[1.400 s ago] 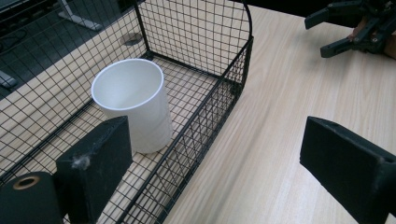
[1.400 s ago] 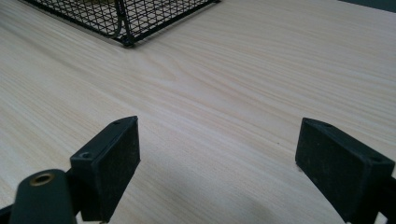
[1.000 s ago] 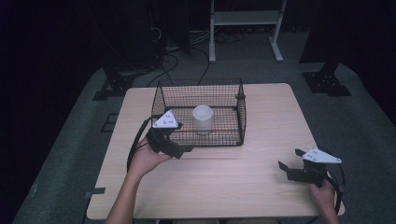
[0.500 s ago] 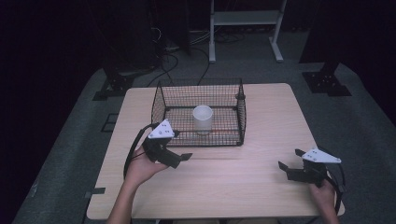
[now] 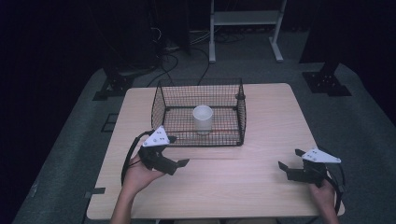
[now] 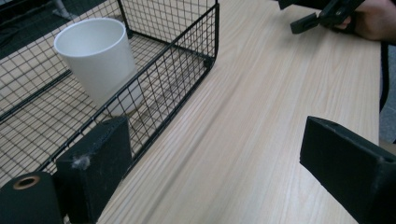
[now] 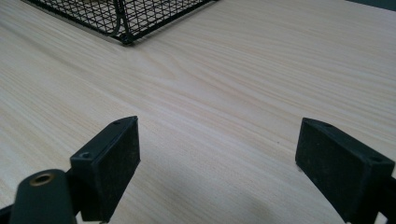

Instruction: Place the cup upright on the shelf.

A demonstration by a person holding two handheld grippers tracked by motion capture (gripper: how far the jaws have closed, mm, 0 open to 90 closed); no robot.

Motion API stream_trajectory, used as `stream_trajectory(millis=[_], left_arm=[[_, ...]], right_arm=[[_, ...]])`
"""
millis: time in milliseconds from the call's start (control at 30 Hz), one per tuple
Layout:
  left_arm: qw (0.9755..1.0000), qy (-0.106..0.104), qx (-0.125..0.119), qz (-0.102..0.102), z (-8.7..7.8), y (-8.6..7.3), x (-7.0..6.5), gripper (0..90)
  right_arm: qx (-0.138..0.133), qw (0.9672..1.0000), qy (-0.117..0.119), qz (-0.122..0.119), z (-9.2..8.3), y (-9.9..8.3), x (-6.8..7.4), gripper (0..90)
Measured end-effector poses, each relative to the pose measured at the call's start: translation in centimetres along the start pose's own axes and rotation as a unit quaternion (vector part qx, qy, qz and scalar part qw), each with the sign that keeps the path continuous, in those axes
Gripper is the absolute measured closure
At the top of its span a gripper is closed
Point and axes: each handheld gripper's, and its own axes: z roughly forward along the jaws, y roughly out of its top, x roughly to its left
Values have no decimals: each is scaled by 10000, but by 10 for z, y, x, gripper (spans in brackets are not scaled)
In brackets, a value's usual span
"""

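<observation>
I see a pale wood-grain worktop [image 5: 261, 186] standing on grey carpet in a dark room, with black stand feet and loose cables on the floor beyond its far edge and a white metal frame [image 5: 245, 21] behind that. A black wire basket [image 5: 161, 107] sits on the far half of the worktop, roughly central between the left and right edges. Inside it a white cup [image 5: 202, 119] stands upright on the basket floor, near the middle.

My left hand-held gripper [image 5: 175, 165] is in the person's left hand [image 5: 140, 175], low over the worktop toward the near-left corner, just beside the basket's near wall and outside it. Its jaws stand wide apart with nothing between them; in the left gripper view [image 6: 215, 172] the mesh and the cup [image 6: 100, 58] lie just past the left jaw.

My right hand-held gripper [image 5: 286, 169] is near the near-right corner, well apart from the basket, held in the right hand [image 5: 324, 193]. Its jaws are also spread wide over bare wood, empty, and the right gripper view [image 7: 217, 172] shows a basket corner [image 7: 122, 21] farther off.
</observation>
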Motion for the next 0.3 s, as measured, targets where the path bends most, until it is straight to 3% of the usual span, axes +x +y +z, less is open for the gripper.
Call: stream_trajectory(millis=[233,300], left_arm=[[9998,-55,-168,-110,-3,-16,-11,84],[9995,19,-289,-119,-4,-23,-16,84]], right_arm=[[7,10000,-17,-12,0,0,0,131],[12,10000,-14,-7,0,0,0,131]])
